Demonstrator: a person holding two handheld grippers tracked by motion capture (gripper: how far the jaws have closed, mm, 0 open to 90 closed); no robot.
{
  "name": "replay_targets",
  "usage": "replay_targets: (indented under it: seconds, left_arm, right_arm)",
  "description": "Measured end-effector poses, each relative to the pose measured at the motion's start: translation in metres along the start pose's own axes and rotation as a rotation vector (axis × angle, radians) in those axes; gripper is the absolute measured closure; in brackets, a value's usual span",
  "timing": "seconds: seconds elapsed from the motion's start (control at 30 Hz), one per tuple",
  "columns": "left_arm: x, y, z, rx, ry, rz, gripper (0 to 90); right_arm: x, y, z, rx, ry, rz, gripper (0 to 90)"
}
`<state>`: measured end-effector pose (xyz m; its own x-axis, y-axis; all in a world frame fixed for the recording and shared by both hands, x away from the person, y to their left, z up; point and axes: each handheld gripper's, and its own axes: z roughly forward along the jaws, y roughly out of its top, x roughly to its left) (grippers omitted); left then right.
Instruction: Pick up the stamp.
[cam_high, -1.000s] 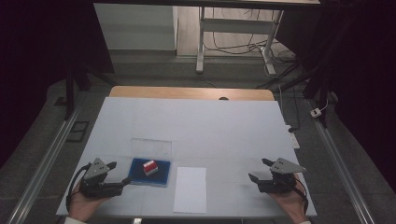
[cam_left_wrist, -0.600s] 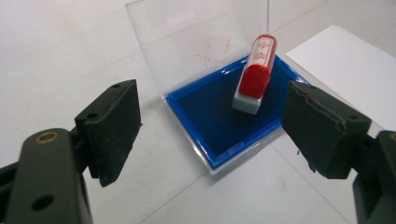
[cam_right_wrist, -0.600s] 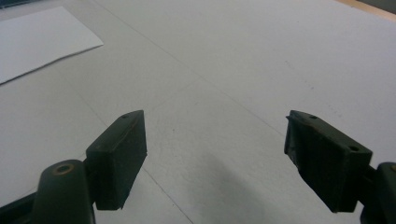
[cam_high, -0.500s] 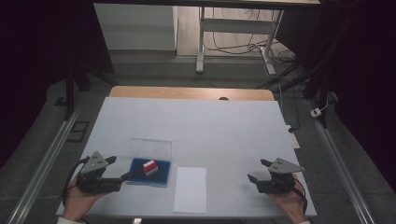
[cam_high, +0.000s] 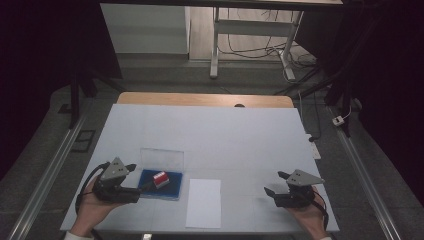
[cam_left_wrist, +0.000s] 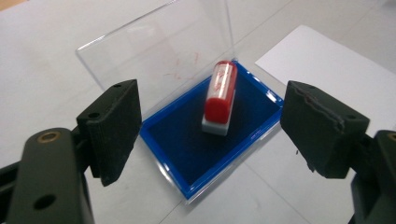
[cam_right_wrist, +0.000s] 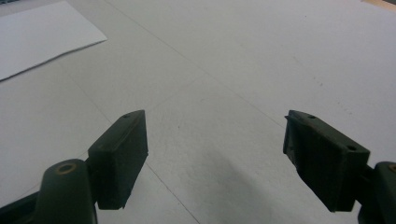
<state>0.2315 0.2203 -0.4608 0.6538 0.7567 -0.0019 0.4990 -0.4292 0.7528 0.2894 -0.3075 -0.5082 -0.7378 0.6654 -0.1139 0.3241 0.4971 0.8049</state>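
stamp (cam_left_wrist: 219, 98) in blue tray (cam_left_wrist: 187, 149) | left claw (cam_left_wrist: 210, 126) wide, empty | right claw (cam_right_wrist: 217, 154) wide, empty

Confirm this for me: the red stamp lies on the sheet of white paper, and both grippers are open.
Not quite. The red stamp lies in the open blue ink-pad case, not on the white paper beside it; the left gripper view shows this. The left gripper and right gripper are indeed open.

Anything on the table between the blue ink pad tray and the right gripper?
One white paper sheet, just beside the blue ink pad tray; from there to the right gripper is bare table, per the high view.
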Motion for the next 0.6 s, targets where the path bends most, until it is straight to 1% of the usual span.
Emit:
replay_targets:
  seconds: [0.13, 0.3, 0.37, 0.6]
  left_arm:
    - [0.0, 0.005, 0.006, 0.017, -0.016, 0.015, 21.3]
    - [0.001, 0.013, 0.014, 0.035, -0.036, 0.017, 21.3]
    - [0.002, 0.018, 0.017, 0.041, -0.047, 0.019, 21.3]
    - [0.002, 0.031, 0.024, 0.061, -0.076, 0.028, 21.2]
  right_arm:
    - [0.0, 0.0, 0.0, 0.005, 0.005, 0.0, 21.5]
    - [0.0, 0.0, 0.0, 0.006, 0.005, 0.001, 21.5]
    - [0.0, 0.0, 0.0, 0.002, 0.012, 0.003, 21.5]
    - [-0.001, 0.0, 0.0, 0.008, 0.009, 0.003, 21.6]
